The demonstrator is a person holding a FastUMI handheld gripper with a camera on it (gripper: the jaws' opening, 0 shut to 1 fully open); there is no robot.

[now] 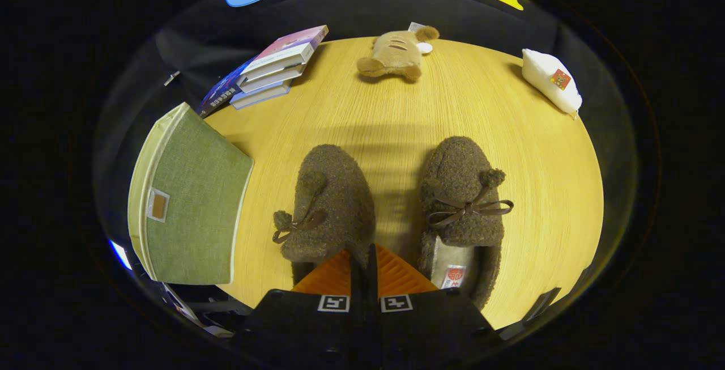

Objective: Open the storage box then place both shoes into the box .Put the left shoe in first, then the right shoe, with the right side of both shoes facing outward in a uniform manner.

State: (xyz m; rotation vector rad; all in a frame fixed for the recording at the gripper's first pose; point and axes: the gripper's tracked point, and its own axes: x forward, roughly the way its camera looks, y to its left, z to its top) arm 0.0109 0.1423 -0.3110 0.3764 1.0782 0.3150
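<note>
Nearest, at six o'clock, the hand-held gripper [365, 256] has its two fingers pressed together with nothing between them, tips resting above the gap between two shoes.

Just ahead, a pair of brown fuzzy slippers sits side by side on a pale wooden table [544, 177], toes pointing away toward twelve o'clock. The left shoe [331, 205] lies at about eleven o'clock of the fingertips, its heel partly hidden under the fingers. The right shoe [464, 200] lies at about one o'clock, its pale lining and heel label showing. Each has a dark bow and small pom-poms.

At nine o'clock of the shoes, well apart from them, stands the green fabric storage box [192, 205] with a cream trim and a small tag; its lid appears closed, so the opening step looks not yet done.

Farther off, a stack of books [272, 67] lies at eleven o'clock, a tan plush toy [393, 55] at twelve, and a small white pillow [552, 81] at two.

Risks from here, as a judgement: the soft lid may slip from a shallow pinch; the shoes look alike, so taking the right one first would break the order; the fluffy pile could let a shoe twist and face the wrong way.
</note>
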